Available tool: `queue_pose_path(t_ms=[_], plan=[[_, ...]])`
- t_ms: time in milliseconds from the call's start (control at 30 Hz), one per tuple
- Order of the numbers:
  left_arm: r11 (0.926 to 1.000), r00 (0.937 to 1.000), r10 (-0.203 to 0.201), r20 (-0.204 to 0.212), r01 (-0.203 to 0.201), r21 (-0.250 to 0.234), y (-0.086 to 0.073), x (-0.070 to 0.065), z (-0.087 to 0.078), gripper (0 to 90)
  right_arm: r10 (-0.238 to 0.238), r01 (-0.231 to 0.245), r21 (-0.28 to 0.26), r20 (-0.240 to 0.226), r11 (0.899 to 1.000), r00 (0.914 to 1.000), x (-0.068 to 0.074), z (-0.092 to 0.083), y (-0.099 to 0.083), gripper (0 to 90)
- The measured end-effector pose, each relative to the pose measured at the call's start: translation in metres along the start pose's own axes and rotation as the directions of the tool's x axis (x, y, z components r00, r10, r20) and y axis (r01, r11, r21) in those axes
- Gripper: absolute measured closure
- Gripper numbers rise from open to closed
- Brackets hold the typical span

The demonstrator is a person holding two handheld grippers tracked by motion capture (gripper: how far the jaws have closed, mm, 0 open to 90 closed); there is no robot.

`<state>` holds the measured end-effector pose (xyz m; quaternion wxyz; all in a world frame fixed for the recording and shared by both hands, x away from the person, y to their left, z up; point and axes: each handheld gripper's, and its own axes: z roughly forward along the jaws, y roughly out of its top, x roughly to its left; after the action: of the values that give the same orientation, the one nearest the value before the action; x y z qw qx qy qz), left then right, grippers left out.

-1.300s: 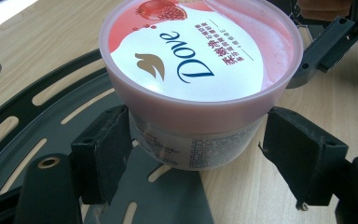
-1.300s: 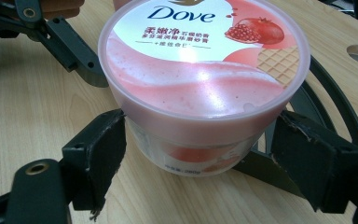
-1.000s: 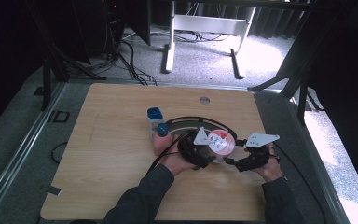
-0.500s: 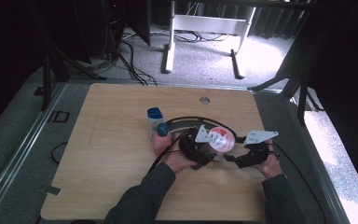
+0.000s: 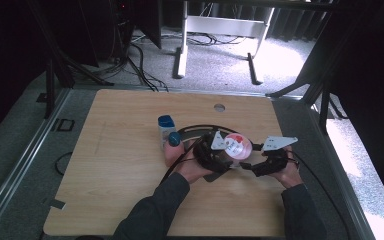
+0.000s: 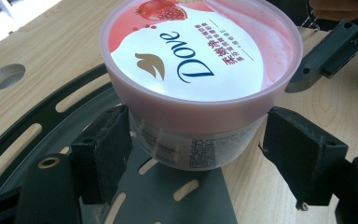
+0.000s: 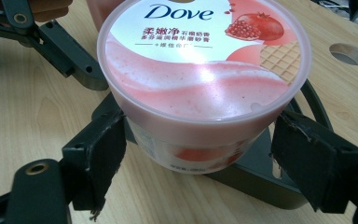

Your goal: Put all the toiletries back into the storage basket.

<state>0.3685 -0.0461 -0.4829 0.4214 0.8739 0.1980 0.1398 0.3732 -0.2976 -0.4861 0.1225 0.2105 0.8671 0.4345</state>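
Observation:
A pink Dove tub [image 5: 237, 146] with its lid on stands at the table's middle right, between both grippers. In the left gripper view the tub [image 6: 200, 70] sits between the two black pads of my left gripper [image 6: 196, 149], which press its sides below the lid, over the gripper's grey slotted plate. From the other side, my right gripper [image 7: 198, 144] straddles the same tub [image 7: 205, 70]. Its left pad [image 7: 98, 154] is at the wall and its right pad [image 7: 317, 158] stands a little off, so it is open. In the high view the right gripper [image 5: 254, 165] lies just right of the tub.
A white bottle with a blue cap [image 5: 166, 129] stands left of the left hand. Black cables [image 5: 195, 129] loop behind the tub. A round hole [image 5: 219, 107] is in the wooden tabletop [image 5: 120, 165] near its far edge.
The right gripper has edged left, closer around the tub. The left gripper and the tub have barely shifted.

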Motion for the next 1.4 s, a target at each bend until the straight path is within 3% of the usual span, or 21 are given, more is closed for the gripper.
queue_pose_path(t_ms=[500,1400], plan=[[1.0000,0.9999,-0.006,-0.016,0.006,0.006,0.002,0.003,0.010,23.9,0.017,-0.017,0.025,0.002,1.000,0.9999,-0.011,0.004,-0.002,18.1],[0.9979,0.9955,-0.063,-0.071,0.063,-0.014,0.003,0.013,0.027,23.9,0.038,-0.039,0.047,0.016,0.998,0.9992,-0.031,0.015,0.002,18.4]])
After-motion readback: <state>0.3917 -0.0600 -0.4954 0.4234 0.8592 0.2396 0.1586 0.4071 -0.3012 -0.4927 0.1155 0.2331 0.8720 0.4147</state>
